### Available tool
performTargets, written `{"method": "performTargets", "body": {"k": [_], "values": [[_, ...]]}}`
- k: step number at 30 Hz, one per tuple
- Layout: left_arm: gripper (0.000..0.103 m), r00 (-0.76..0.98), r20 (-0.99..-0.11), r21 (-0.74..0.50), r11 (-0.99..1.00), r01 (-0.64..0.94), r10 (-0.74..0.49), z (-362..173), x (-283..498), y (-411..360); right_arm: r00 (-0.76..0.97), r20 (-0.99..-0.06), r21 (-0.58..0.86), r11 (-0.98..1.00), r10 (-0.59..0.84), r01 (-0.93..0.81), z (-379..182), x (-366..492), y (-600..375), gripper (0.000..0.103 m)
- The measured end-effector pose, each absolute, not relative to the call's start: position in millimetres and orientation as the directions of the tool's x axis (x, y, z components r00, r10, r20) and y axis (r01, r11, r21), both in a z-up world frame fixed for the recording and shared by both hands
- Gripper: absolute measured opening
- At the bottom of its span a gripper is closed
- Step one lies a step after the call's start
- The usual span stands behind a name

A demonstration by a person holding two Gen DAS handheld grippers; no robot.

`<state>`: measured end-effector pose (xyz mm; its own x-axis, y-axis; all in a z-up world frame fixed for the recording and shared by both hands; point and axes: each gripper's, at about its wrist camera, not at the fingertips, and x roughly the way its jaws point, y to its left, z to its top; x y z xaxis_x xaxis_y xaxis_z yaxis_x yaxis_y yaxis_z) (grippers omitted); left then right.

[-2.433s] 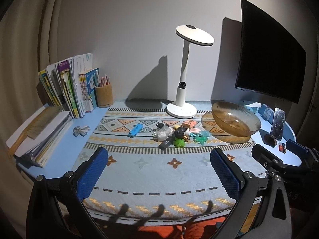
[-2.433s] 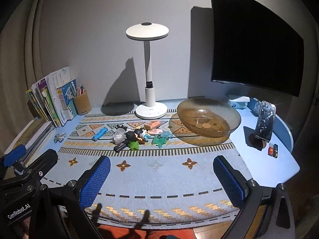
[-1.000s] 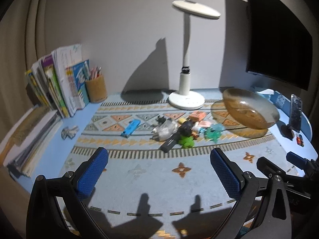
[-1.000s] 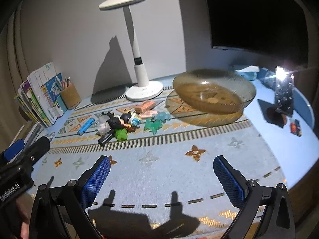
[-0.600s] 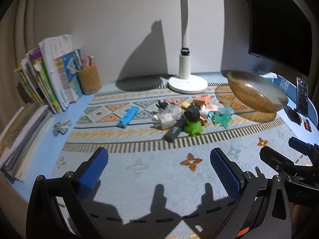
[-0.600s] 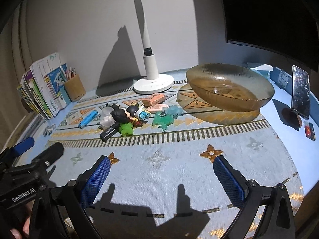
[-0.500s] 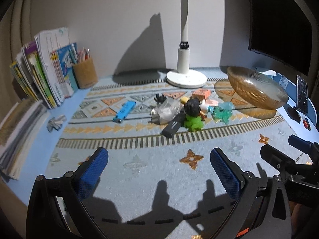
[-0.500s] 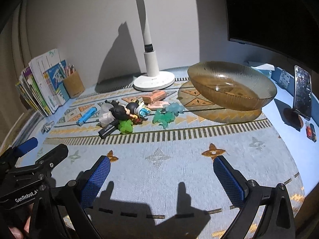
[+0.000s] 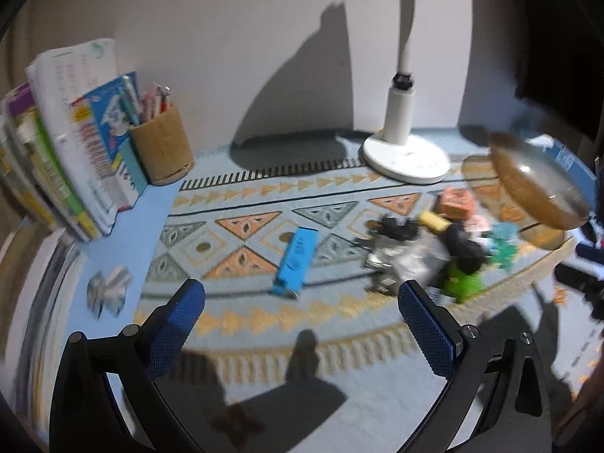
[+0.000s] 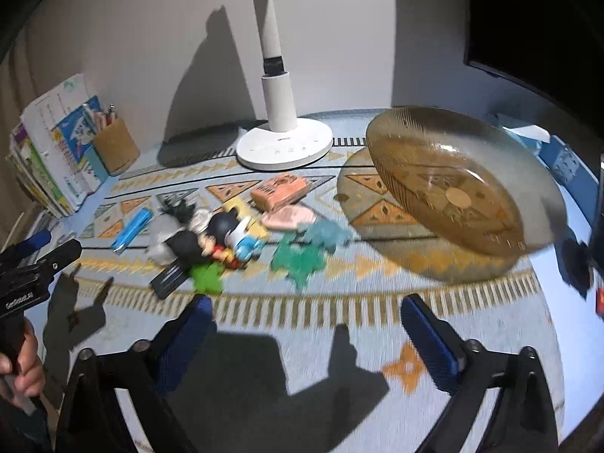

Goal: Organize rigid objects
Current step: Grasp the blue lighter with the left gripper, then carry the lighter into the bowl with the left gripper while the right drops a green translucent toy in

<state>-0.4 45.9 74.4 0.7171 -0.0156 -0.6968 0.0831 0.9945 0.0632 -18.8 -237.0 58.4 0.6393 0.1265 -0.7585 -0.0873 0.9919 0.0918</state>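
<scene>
A heap of small rigid things lies on the patterned mat (image 10: 339, 343), between the lamp base (image 10: 285, 147) and both grippers. In the right wrist view the heap holds a dark-haired figurine (image 10: 222, 232) lying on its side, a bright green toy (image 10: 205, 277) at its near edge, a black flat stick (image 10: 168, 277) just left of that, two teal toys (image 10: 305, 251) on the right, a pink oval piece (image 10: 288, 217) and an orange-pink box (image 10: 277, 190) at the far side. A blue lighter-shaped object (image 9: 296, 260) lies apart, to the left of the heap, on the mat. An amber glass bowl (image 10: 449, 177) stands to the right of the heap, tilted in the fisheye view, with nothing seen inside it.

The left gripper (image 9: 302, 321) hovers over the mat with its jaws spread wide and nothing between them; the blue object lies just beyond its fingertips. The right gripper (image 10: 307, 324) is also above the mat; its jaws have just been closing a little yet stand wide apart, with nothing between them. A hand (image 10: 22, 370) holds the left gripper's handle at the left edge of the right wrist view.

Further back on the left stand a brown pencil cup (image 9: 162, 149) and upright books (image 9: 71, 139); a crumpled silver scrap (image 9: 107, 290) lies on the blue desk (image 9: 128, 234) beside the mat. Both views are blurred.
</scene>
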Motion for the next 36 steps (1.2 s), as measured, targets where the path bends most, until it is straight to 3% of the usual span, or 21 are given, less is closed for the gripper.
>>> {"method": "performTargets", "body": {"k": [4,10,18,21,23,25,30,36], "values": [[0.101,0.638,-0.769,0.041,0.994,0.098,-0.031,47.5,43.7,57.4,0.592,-0.796,0.101,0.992,0.127,-0.077,45.1,18.2,-239.0,0.082],[0.099,0.606,-0.794,0.032,0.995,0.1,-0.035,25.5,73.7,57.3,0.541,-0.828,0.139,0.989,0.149,-0.059,17.7,47.1,-239.4,0.081],[0.079,0.567,-0.822,0.007,0.995,0.098,-0.05,11.5,92.6,51.9,0.528,-0.844,0.07,0.996,0.087,-0.053,-2.4,56.1,-226.7,0.073],[0.06,0.564,-0.824,0.001,0.995,0.099,-0.056,9.2,96.3,45.8,0.555,-0.829,0.038,0.998,0.063,-0.056,-2.3,54.5,-224.0,0.065],[0.033,0.569,-0.82,0.006,0.994,0.112,-0.059,11.0,96.5,40.8,0.573,-0.816,0.031,0.995,0.078,-0.09,-0.9,51.2,-218.4,0.051],[0.021,0.572,-0.819,0.018,0.993,0.113,-0.05,13.1,93.7,38.0,0.576,-0.813,0.024,0.993,0.084,-0.112,0.3,49.3,-213.1,0.047],[0.021,0.602,-0.796,-0.008,0.996,0.086,-0.058,26.8,63.3,42.4,0.574,-0.796,0.116,0.979,0.192,-0.166,11.0,27.8,-221.8,0.047],[0.021,0.646,-0.753,-0.073,0.991,0.111,-0.128,47.4,2.5,29.1,0.586,-0.783,0.141,0.977,0.21,-0.161,25.6,-20.3,-241.2,0.047]]}}
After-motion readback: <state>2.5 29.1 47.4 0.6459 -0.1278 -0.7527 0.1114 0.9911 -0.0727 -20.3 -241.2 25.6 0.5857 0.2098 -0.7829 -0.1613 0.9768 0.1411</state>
